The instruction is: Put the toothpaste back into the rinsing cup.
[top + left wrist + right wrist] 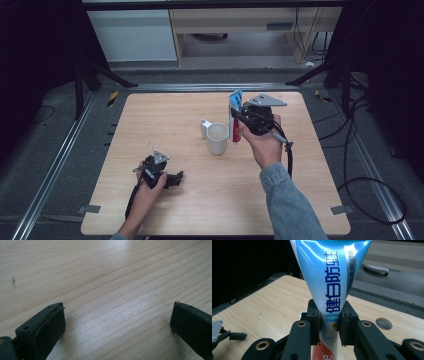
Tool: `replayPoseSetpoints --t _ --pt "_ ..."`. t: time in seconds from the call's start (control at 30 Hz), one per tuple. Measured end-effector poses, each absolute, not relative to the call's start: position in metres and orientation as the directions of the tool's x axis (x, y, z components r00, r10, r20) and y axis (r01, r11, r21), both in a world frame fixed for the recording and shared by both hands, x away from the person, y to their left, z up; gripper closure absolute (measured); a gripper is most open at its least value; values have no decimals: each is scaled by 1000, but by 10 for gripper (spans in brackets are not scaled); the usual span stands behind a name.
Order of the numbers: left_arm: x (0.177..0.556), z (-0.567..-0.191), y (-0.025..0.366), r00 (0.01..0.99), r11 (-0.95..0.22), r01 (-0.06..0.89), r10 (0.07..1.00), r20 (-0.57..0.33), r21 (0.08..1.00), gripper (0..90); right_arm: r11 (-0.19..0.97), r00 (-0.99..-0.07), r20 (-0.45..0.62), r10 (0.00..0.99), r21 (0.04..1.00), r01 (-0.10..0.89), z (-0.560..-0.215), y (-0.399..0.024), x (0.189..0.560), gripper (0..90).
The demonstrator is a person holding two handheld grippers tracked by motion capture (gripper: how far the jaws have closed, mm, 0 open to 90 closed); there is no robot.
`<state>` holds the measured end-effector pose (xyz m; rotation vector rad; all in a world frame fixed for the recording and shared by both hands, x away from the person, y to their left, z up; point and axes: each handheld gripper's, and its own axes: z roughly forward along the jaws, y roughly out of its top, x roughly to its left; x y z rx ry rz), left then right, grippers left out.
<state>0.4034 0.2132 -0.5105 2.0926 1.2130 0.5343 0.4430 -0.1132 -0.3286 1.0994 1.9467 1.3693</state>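
High view: right gripper [239, 116] held a toothpaste tube [234, 117] upright, crimped blue end up, red cap end down, just right of the white mug [218, 138]. The tube's long axis was near vertical; the mug mouth sat slightly left and toward the person from the tube's lower end. My read: the tube is probably headed into the mug, and the right hand was clearly the nearer one. Left gripper [176, 178] rested low on the table [150, 125] well apart from both, near the person's edge. A small white object [205, 126] stood touching or just behind the mug; can't tell what.

Left gripper view: jaws spread wide, nothing between them, bare wood grain below.

Right gripper view: jaws clamped on the toothpaste tube [332, 287] at its narrower lower part, blue body flaring upward. Cap end was cut off at the frame bottom; the mug was hidden behind the jaws. Left gripper [222, 336] visible at far left.
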Motion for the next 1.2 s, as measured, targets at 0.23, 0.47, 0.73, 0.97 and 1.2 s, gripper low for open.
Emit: replayPoseSetpoints --t 0.23,0.47,0.73,0.97,1.2 --pt "403 -511 213 486 -355 607 874 22 711 0 164 -540 17 842 944 287 -320 -102 450 737" --pt "404 -511 213 487 -357 605 873 23 711 0 144 -536 22 844 953 266 -317 -95 457 736" --pt "403 -511 213 486 -354 607 874 21 711 0 127 -531 26 847 960 251 -322 -90 465 736" --pt "403 -511 213 485 -354 607 874 20 712 0 102 -519 37 854 966 237 -322 -92 470 737" --pt "403 -511 213 485 -354 607 874 20 712 0 109 -521 26 853 968 226 -323 -87 474 737"
